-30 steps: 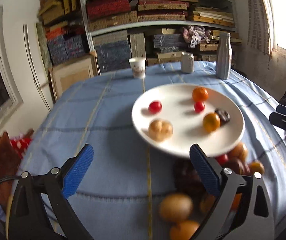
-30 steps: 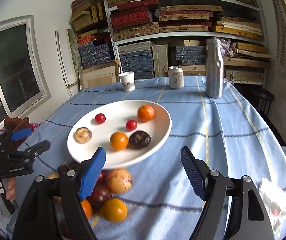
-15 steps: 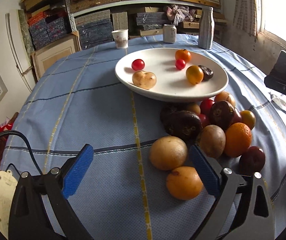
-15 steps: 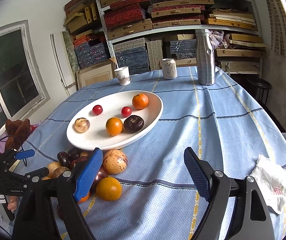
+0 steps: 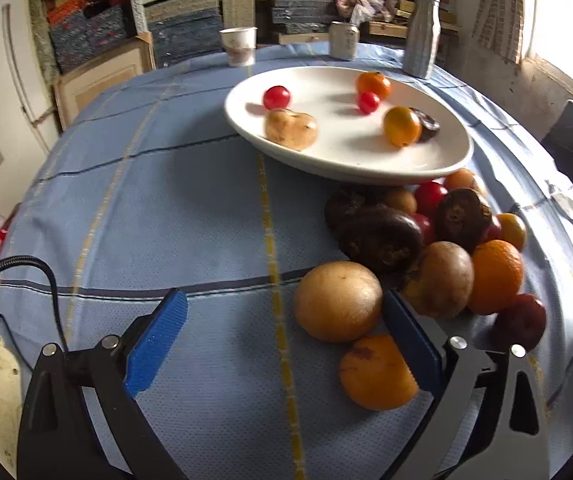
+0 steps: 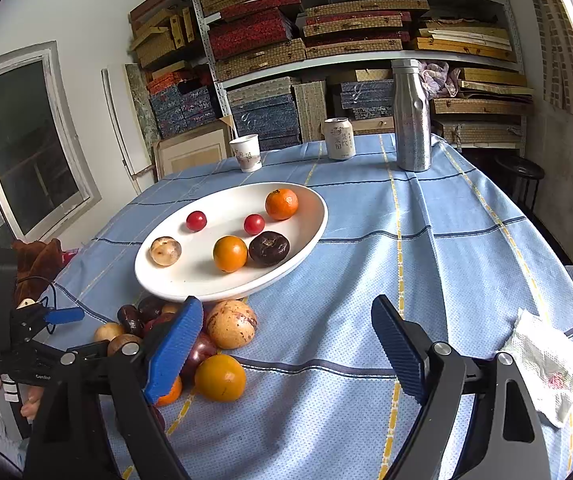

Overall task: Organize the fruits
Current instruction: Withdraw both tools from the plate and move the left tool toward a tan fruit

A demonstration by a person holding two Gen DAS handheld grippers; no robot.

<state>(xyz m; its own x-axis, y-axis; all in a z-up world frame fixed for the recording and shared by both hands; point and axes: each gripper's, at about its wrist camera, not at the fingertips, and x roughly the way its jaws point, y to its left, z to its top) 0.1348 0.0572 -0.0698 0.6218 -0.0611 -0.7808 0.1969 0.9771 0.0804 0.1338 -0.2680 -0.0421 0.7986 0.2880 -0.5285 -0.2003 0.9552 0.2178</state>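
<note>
I am looking across the counter [image 6: 466, 240], covered in a blue checked cloth, and judging the job to be less than half done. The white plate [image 6: 318, 216] is carrying six pieces: a mandarin [image 6: 281, 204], an orange fruit [image 6: 230, 253], a dark wrinkled fruit [image 6: 269, 248], a pale speckled fruit [image 6: 165, 251] and two small red fruits [image 6: 196, 221]. The loose pile [image 5: 426, 248] is sitting on the cloth just beside the plate's near edge, partly tucked under its rim, and it is holding more pieces than the plate does, so most of the sorting is waiting for me.

My left gripper [image 5: 282, 344] is hanging low over the cloth with its blue pads spread wide and nothing between them; a tan round fruit [image 5: 338, 300] and an orange one [image 5: 378, 372] are lying nearest, the orange one partly behind my right-hand finger. My right gripper [image 6: 282, 356] is also standing wide apart and empty, the pile showing past its left finger.

Along the far edge a metal bottle [image 6: 411, 116], a drink can [image 6: 339, 138] and a paper cup [image 6: 246, 153] are standing well apart from the fruit. A crumpled tissue [image 6: 546, 364] is lying to my right. I am judging the real obstacle to be the crowding: the fruits are touching one another and the plate rim is overhanging some, so pulling one out could be setting its neighbours rolling
</note>
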